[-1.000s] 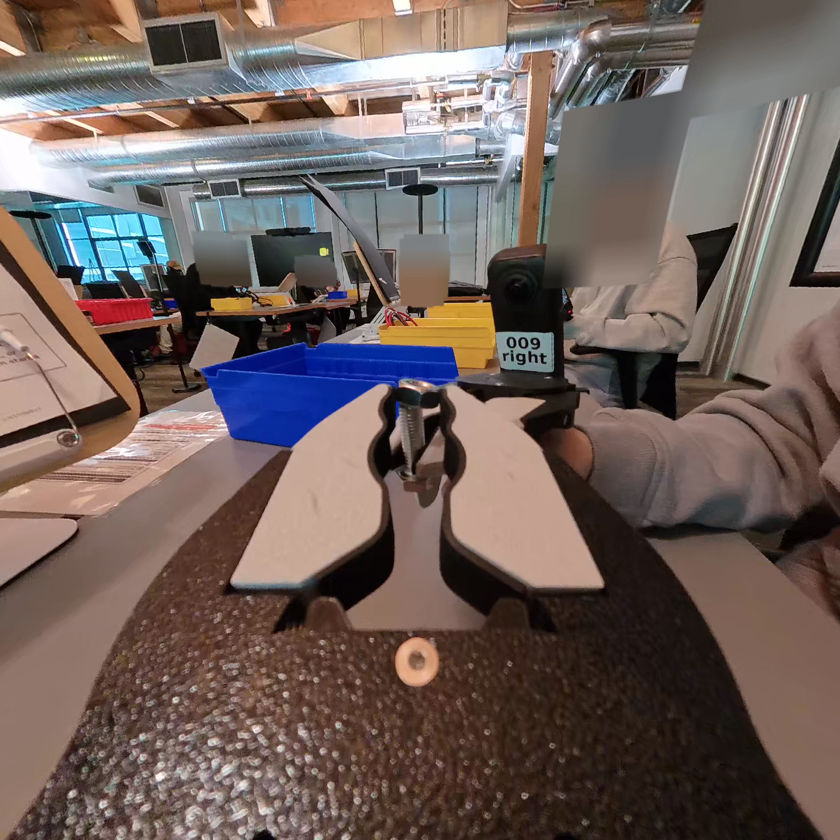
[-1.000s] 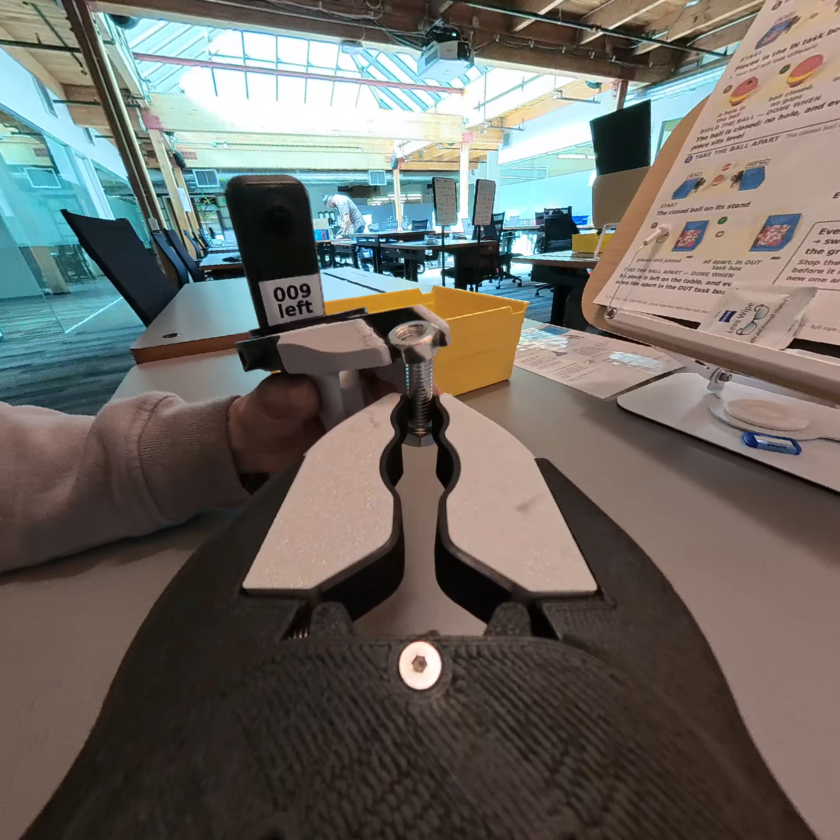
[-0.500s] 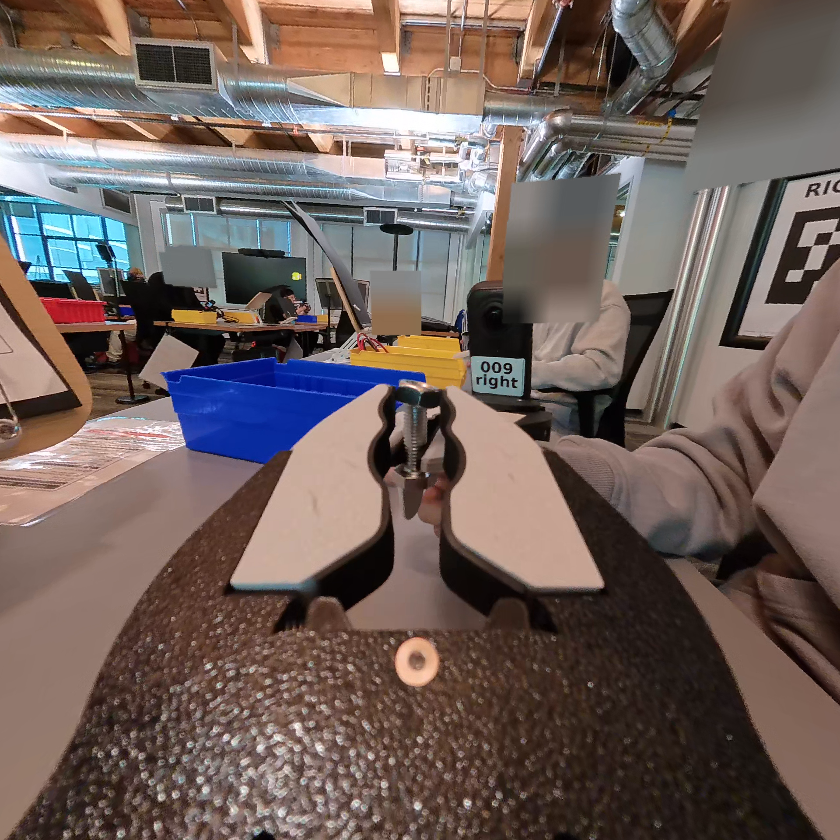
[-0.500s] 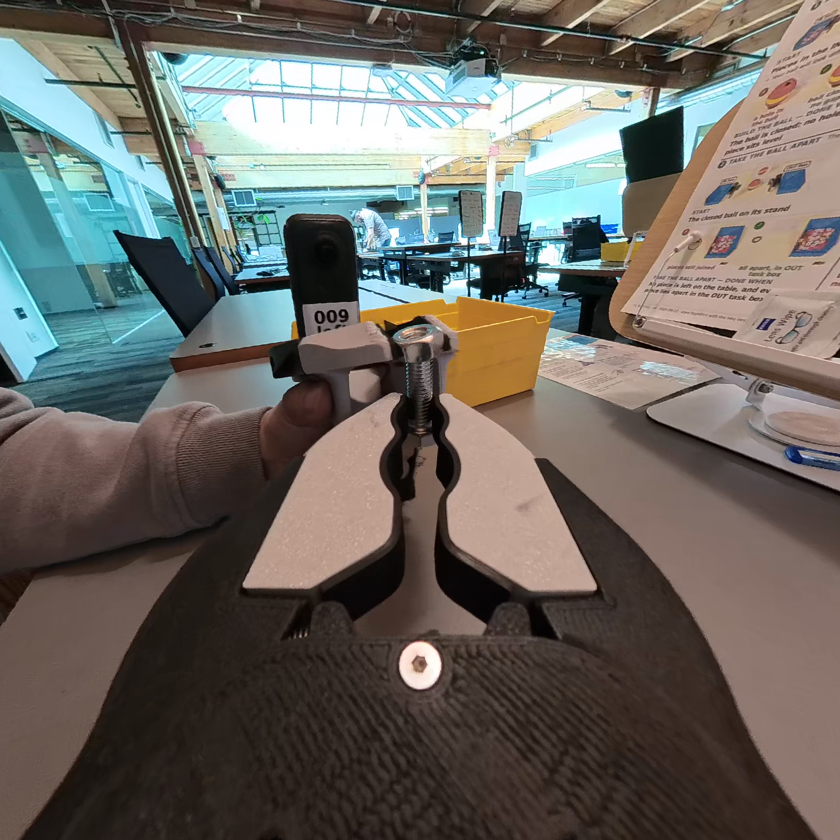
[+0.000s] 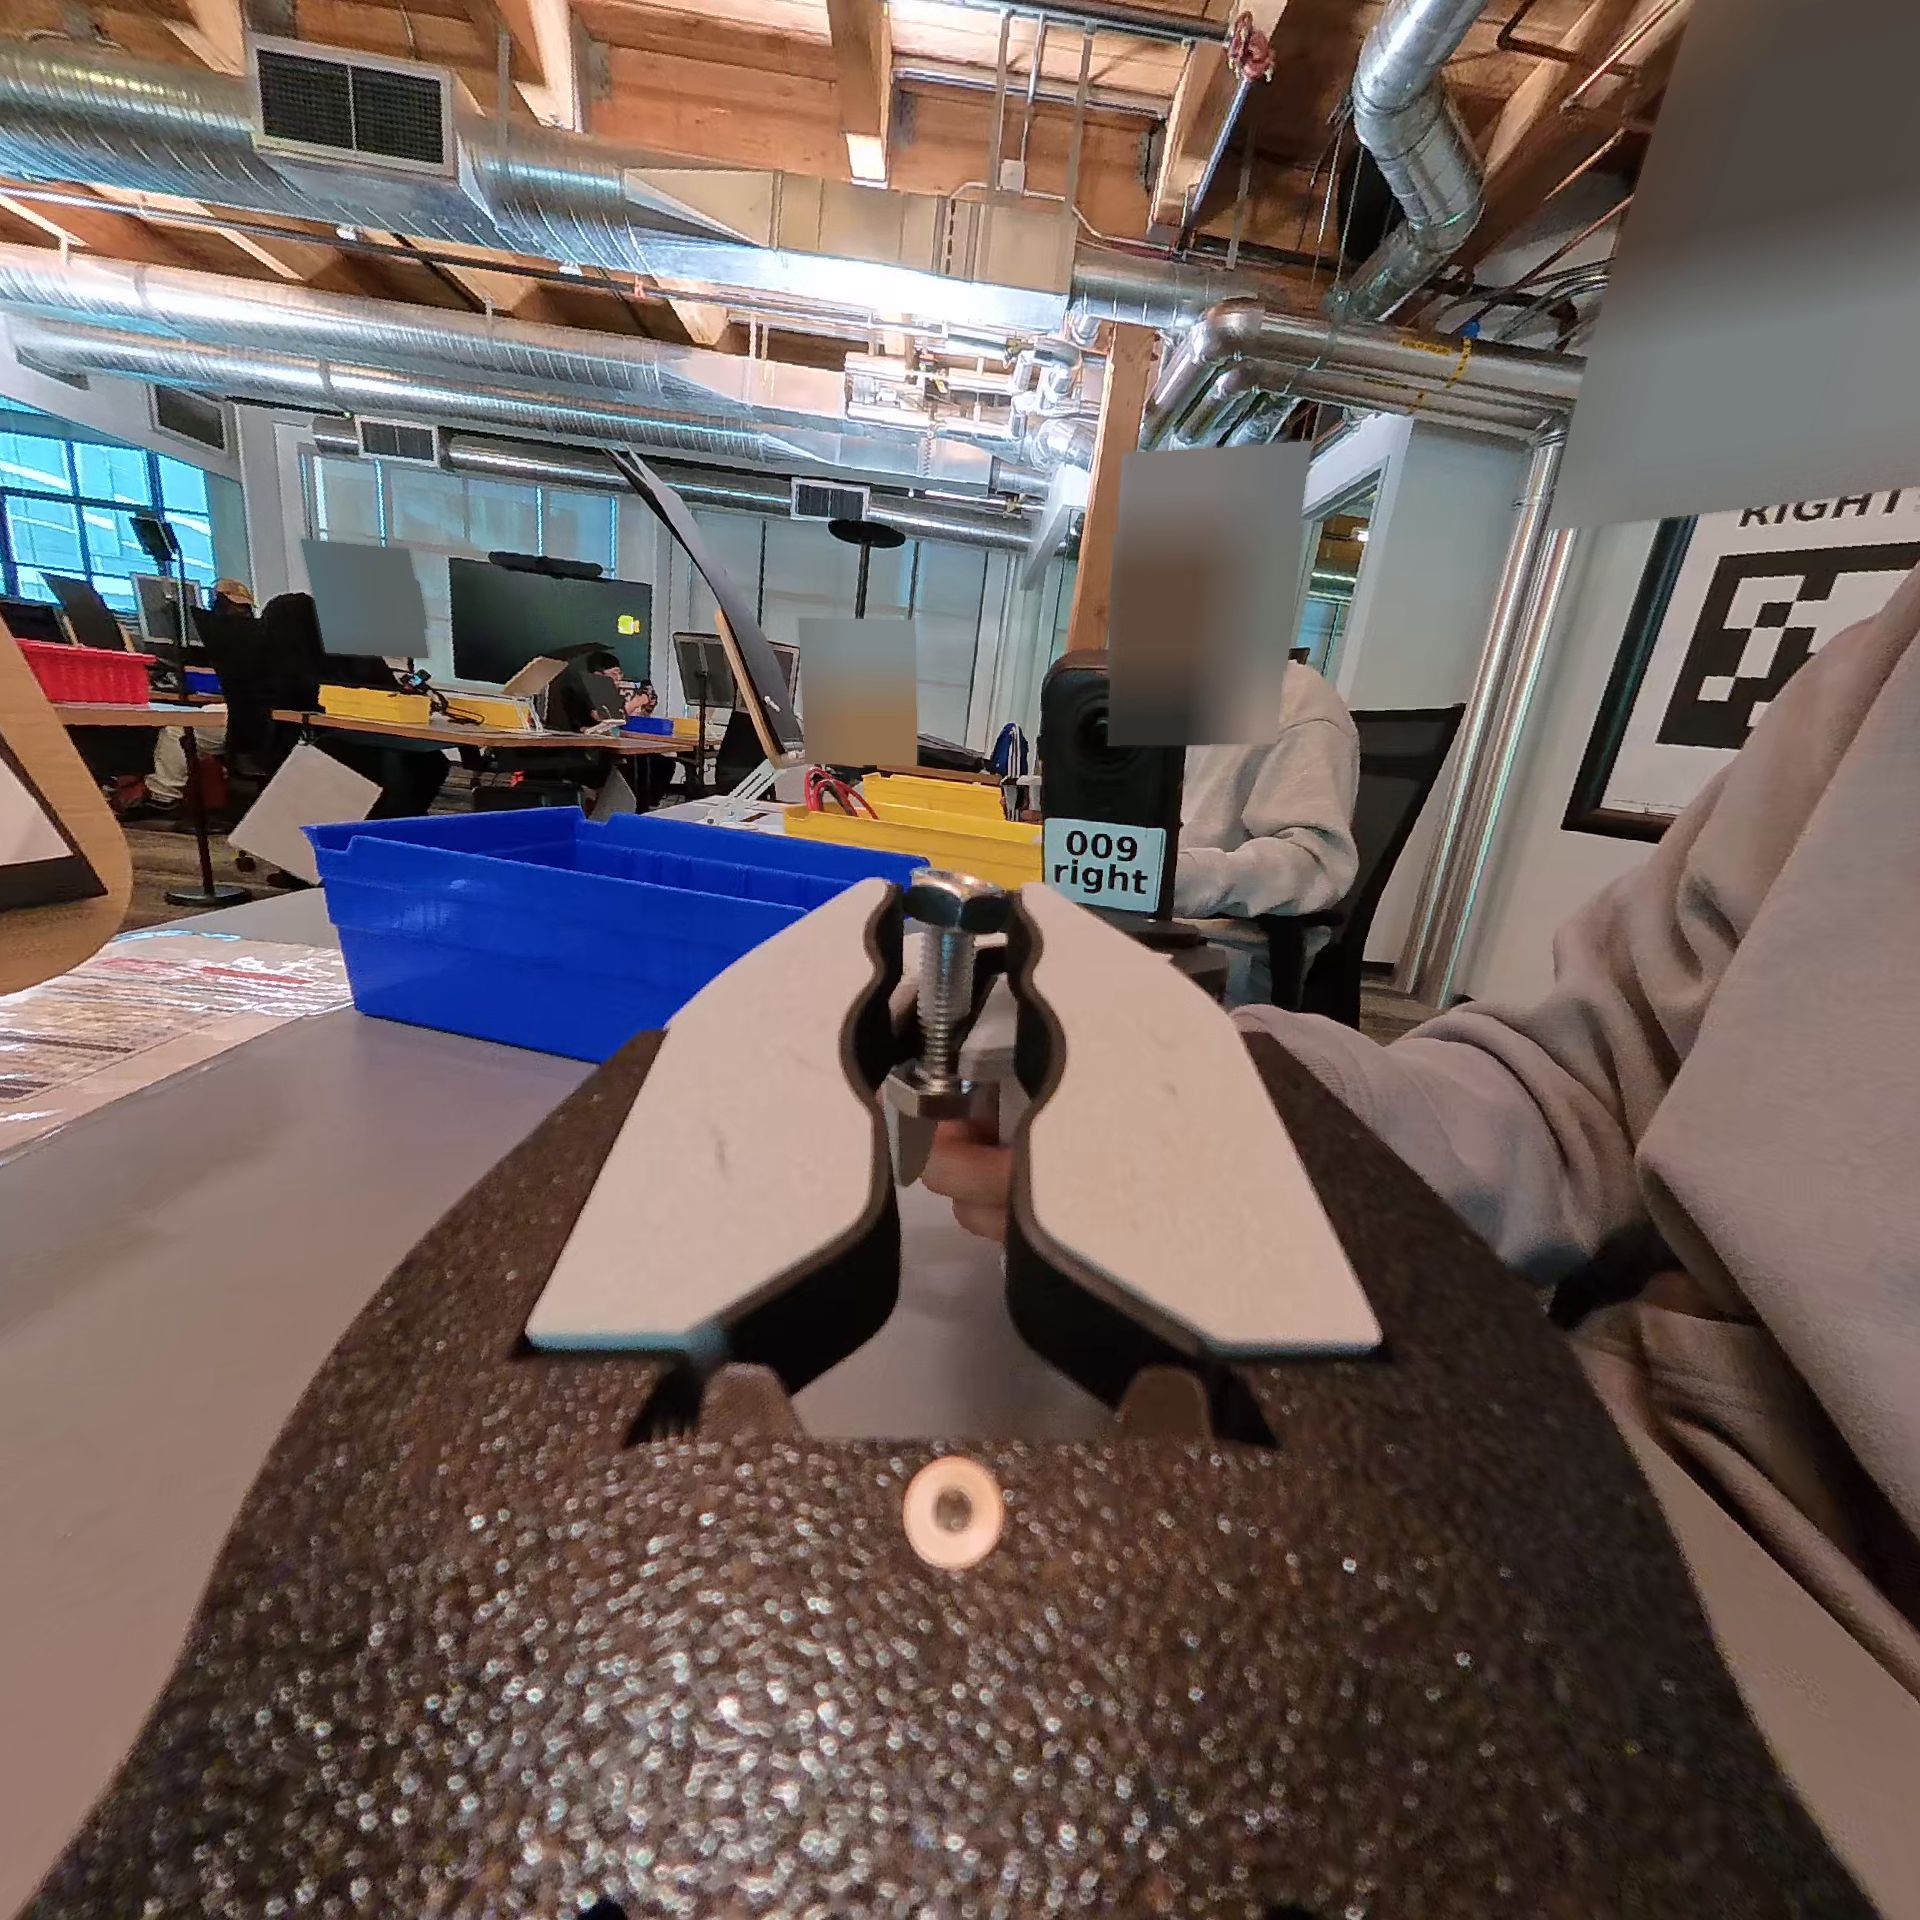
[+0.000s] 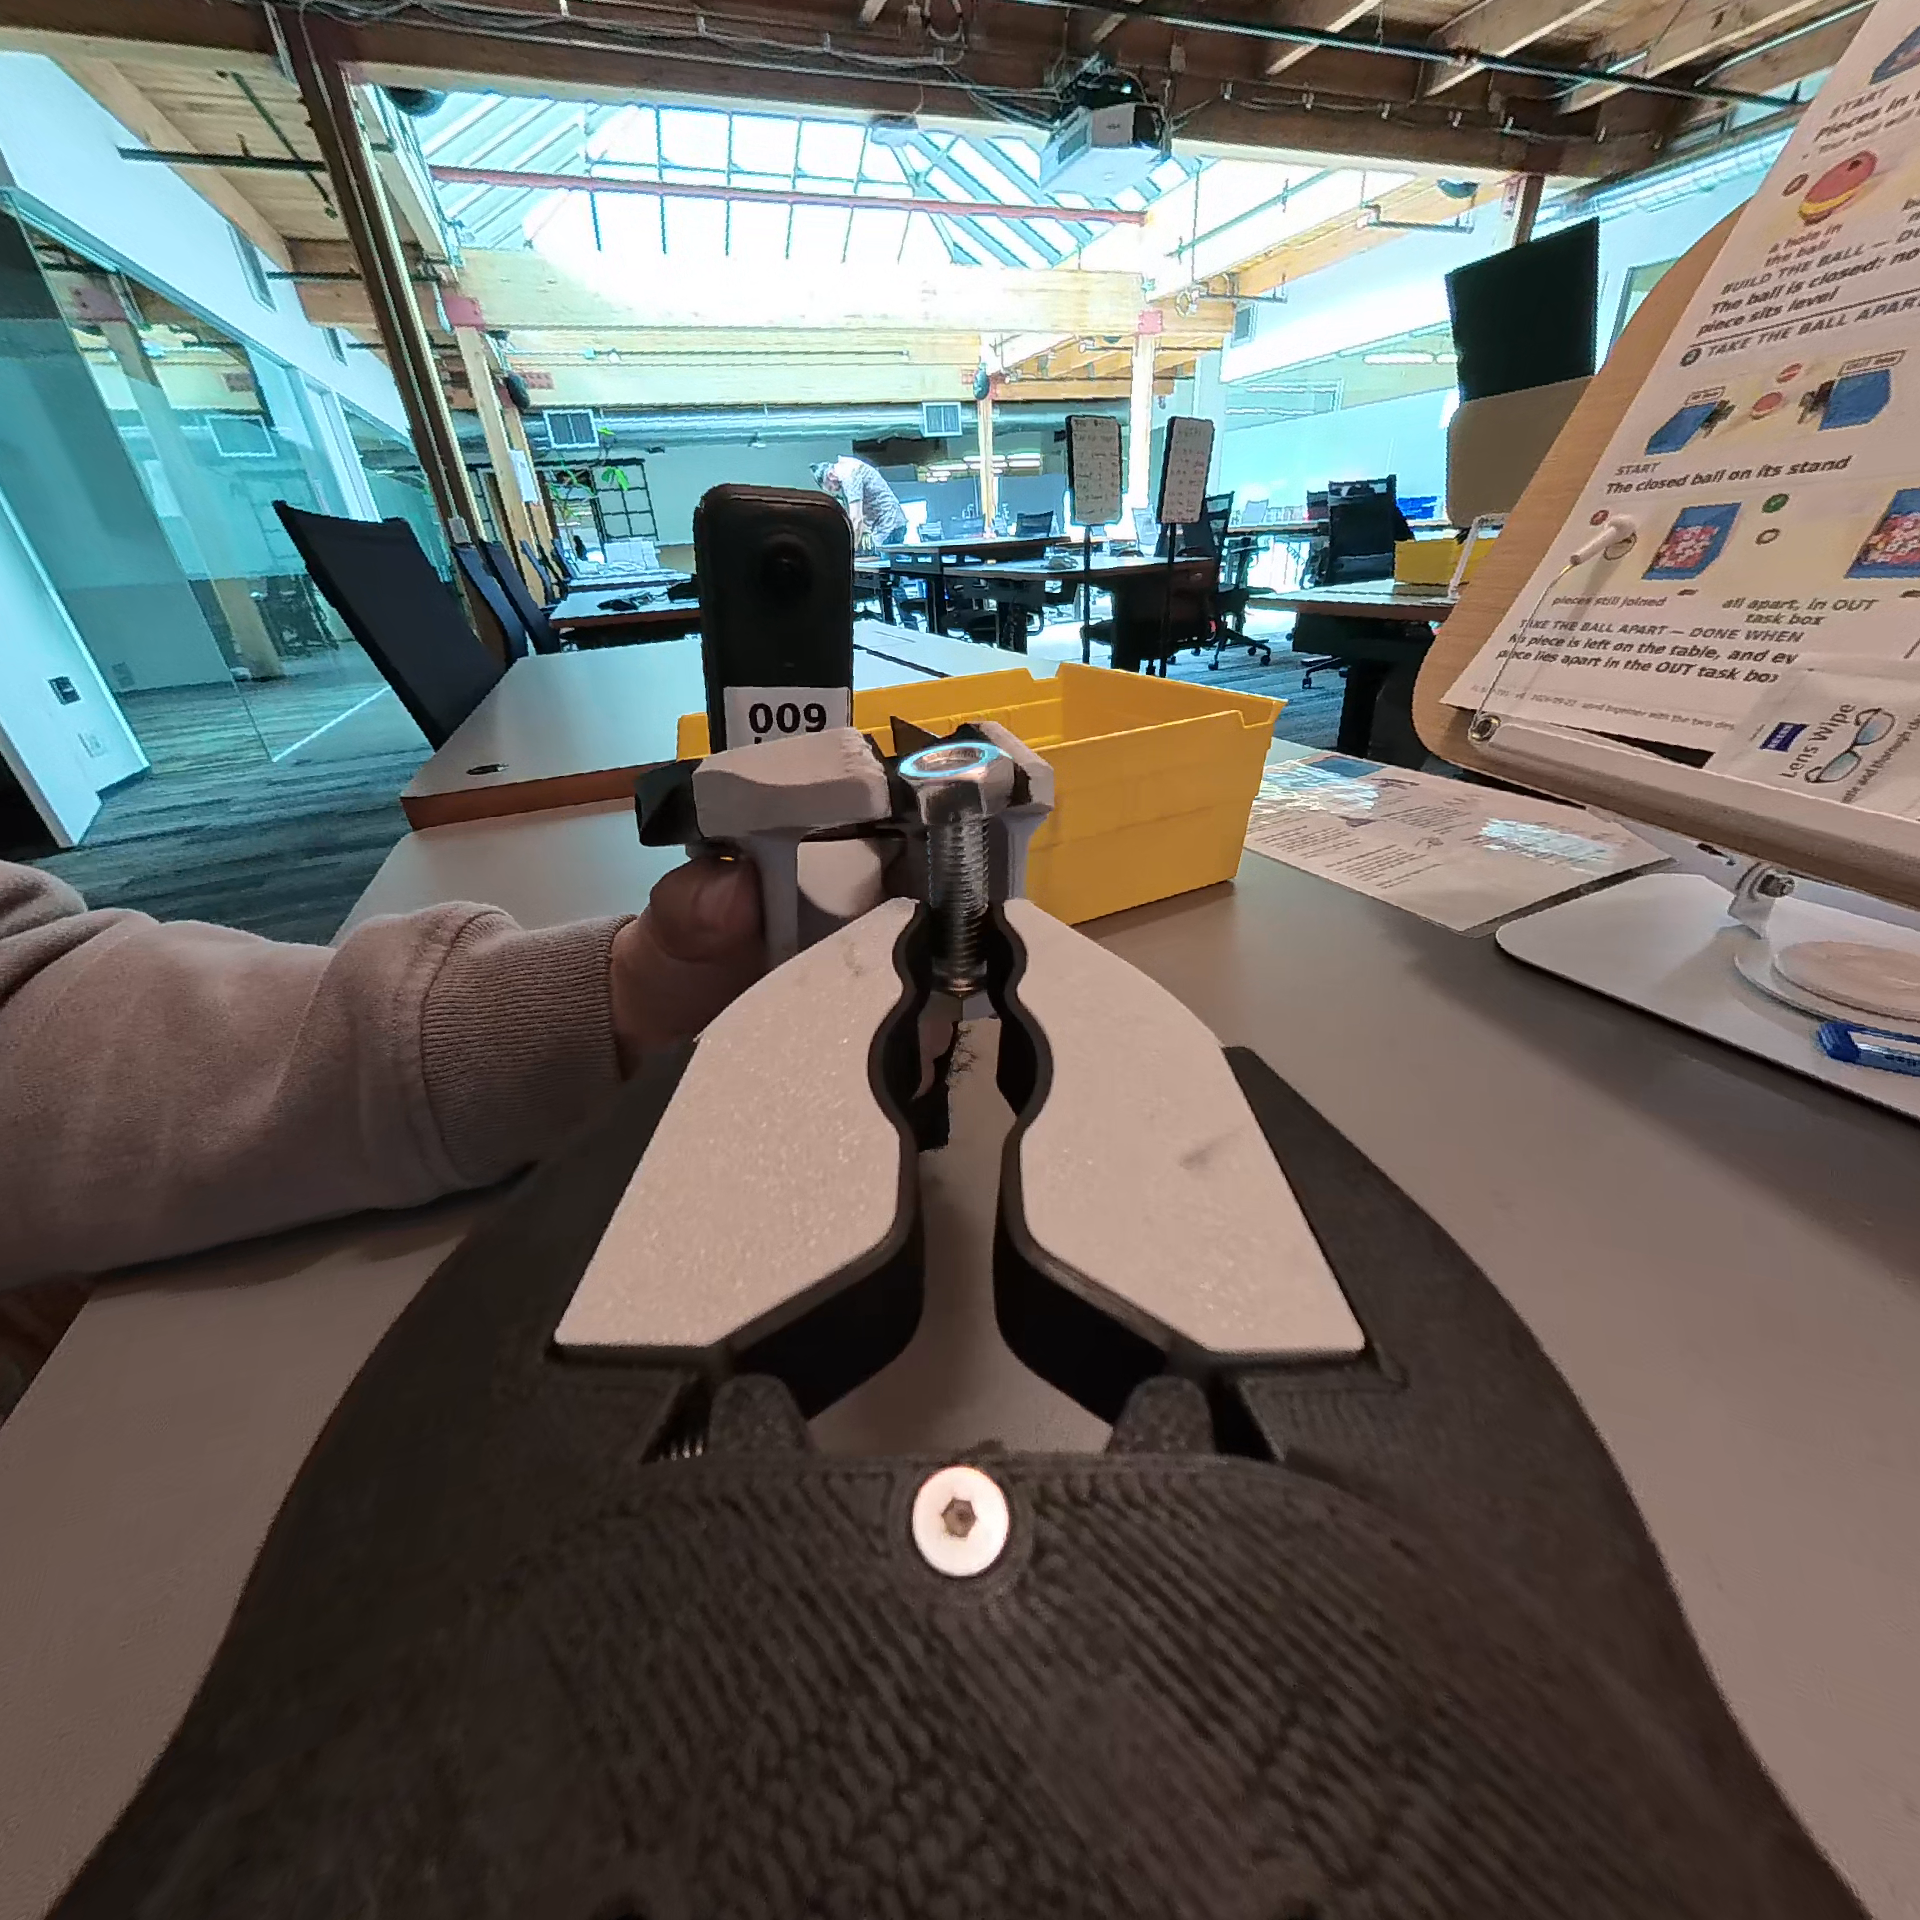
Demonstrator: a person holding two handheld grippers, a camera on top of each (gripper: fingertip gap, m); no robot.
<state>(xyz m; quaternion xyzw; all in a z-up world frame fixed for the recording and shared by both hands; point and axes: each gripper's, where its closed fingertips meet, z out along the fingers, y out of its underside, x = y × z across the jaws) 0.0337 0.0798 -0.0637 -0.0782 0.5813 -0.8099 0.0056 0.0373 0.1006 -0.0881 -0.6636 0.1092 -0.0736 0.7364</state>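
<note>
Between the two grippers, mid-frame above the tabletop (image 6: 1558, 1091), stands a steel bolt (image 6: 956, 883) with a nut (image 5: 928, 1091) low on its thread.
Left gripper (image 5: 951, 914) has its fingers closed on the hex head; right gripper (image 6: 958, 961) has its fingers nearly closed on the threaded lower end. Bolt looks rigid, dense and smooth: head flats and nut offer the surest hold, bare thread may slip.

Shiny threaded metal bolt (image 6: 957, 852)
</note>
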